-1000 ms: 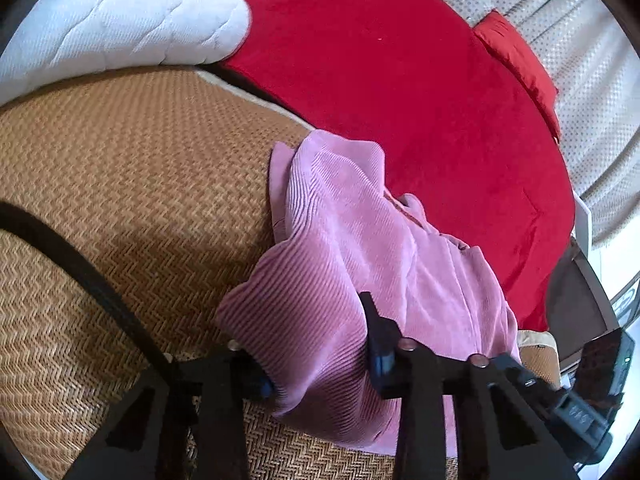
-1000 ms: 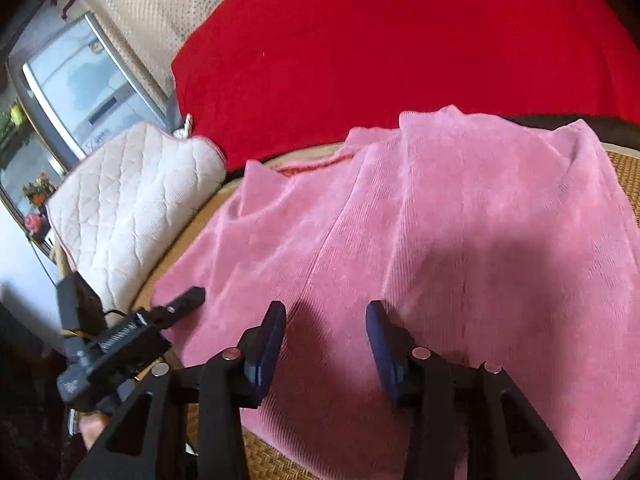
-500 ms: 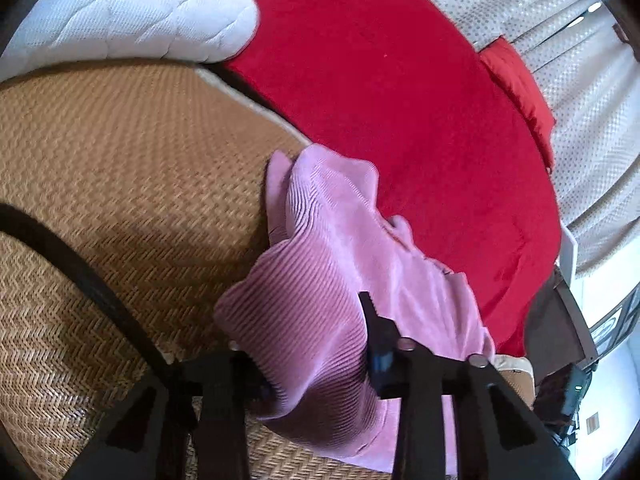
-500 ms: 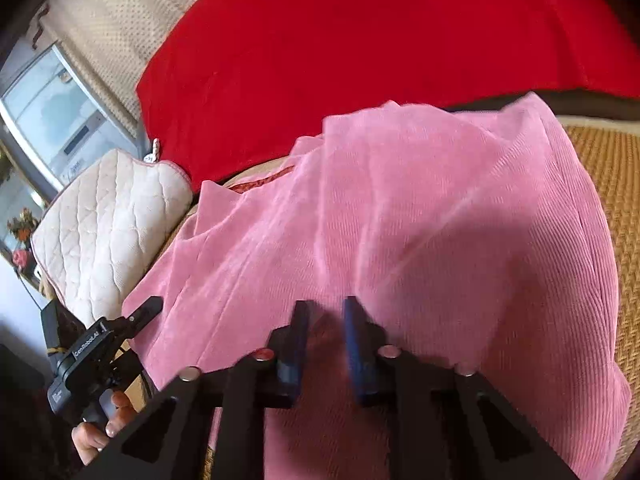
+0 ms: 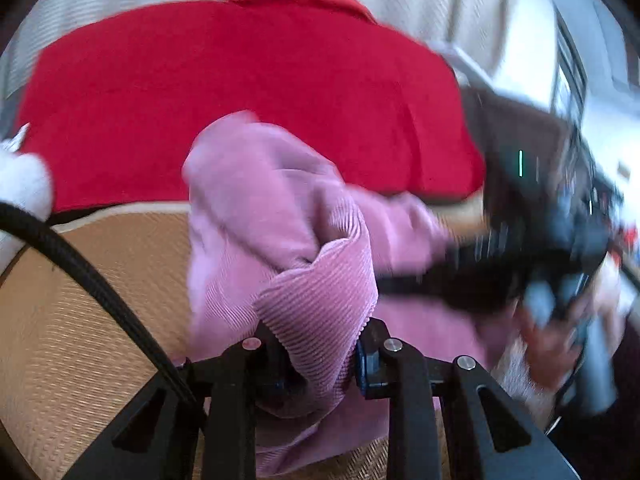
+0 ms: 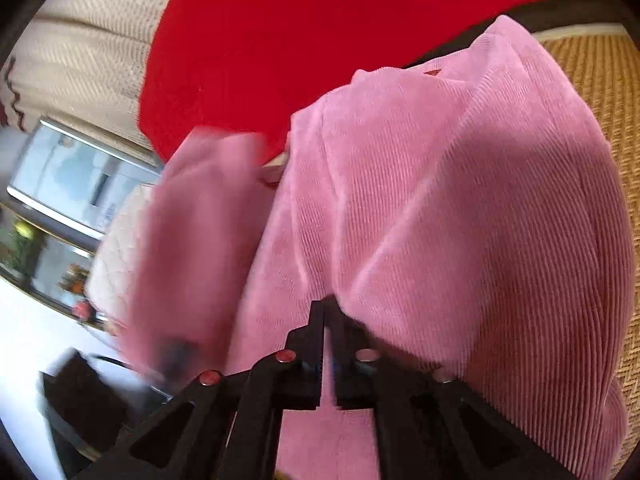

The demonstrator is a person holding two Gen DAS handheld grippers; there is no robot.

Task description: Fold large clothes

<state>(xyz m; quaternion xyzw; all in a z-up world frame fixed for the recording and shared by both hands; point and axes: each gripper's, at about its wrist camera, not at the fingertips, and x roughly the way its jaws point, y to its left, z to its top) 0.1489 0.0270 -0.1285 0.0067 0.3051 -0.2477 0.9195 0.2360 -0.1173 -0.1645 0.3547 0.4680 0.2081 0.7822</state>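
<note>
Left wrist view, garment: the pink corduroy garment (image 5: 280,216) lies on the woven mat (image 5: 92,300), in front of the red blanket (image 5: 248,80); most of it spreads far and to the right of the tool.
Left wrist view, tool: the left tool (image 5: 320,354) grips a thick bunched fold of the pink cloth; the fold fills the gap between both fingers and bulges toward the camera.
Left wrist view, other tool: the right tool (image 5: 532,276) is a dark blur on the right, above the right part of the garment. A black cable (image 5: 92,280) crosses the left side.
Right wrist view, garment: the pink corduroy garment (image 6: 460,220) rises like a tent directly ahead of the tool, with the woven mat (image 6: 600,92) on the far right.
Right wrist view, tool: the right tool (image 6: 326,320) is nearly closed, pinching a thin ridge of cloth at the fingertips.
Right wrist view, left side: a blurred pink flap (image 6: 188,240) hangs there.
Key relation: I judge that the garment's long axis runs from one tool to the other, each holding one end. The fold likely depends on both ends travelling together toward the far edge.
</note>
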